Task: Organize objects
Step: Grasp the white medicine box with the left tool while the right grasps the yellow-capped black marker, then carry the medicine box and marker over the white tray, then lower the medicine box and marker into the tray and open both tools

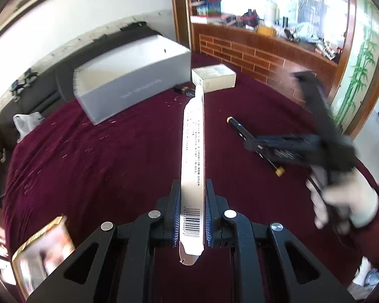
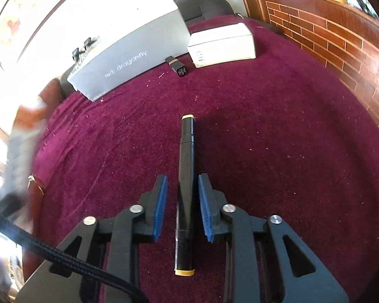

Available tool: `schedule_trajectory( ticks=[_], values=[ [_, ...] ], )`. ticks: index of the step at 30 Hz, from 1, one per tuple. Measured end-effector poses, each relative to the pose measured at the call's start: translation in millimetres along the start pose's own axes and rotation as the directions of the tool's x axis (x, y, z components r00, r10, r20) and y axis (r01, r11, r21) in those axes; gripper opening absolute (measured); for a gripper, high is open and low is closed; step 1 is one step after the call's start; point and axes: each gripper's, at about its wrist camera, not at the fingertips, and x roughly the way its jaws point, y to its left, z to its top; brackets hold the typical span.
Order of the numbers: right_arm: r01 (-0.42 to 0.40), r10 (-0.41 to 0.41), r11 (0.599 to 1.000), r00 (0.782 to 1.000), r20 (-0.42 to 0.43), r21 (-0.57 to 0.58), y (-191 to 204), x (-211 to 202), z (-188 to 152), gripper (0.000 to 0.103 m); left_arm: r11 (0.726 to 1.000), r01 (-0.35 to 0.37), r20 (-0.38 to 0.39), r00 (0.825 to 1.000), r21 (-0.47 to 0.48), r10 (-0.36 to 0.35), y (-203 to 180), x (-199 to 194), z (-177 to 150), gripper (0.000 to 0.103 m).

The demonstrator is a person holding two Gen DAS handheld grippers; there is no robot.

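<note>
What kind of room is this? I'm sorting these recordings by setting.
Probably a lived-in home room: a maroon cloth-covered surface beside a dark sofa, a framed picture on the wall, and a cluttered wooden windowsill.

Right gripper (image 1: pixel 250 146) + hand (image 1: pixel 346 202) motion-blurred; box text (image 1: pixel 193 146) illegible.

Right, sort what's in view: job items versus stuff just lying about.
Job items: white carton clamped in the left gripper; black marker lying between the open right gripper pads; grey box; white box; small black item.

Lying about: windowsill clutter; plastic bag.
</note>
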Motion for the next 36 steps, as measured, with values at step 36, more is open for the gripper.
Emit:
schedule_trajectory(
  ticks=[36],
  values=[
    [-0.601,0.518,0.794,0.749,-0.413,-0.094,272.0,-37.5,-152.3,0.013,0.817,-0.259,-0.119,0.966,-0.515,0.231,156.1,-125.2,-281.7,0.014]
  ],
)
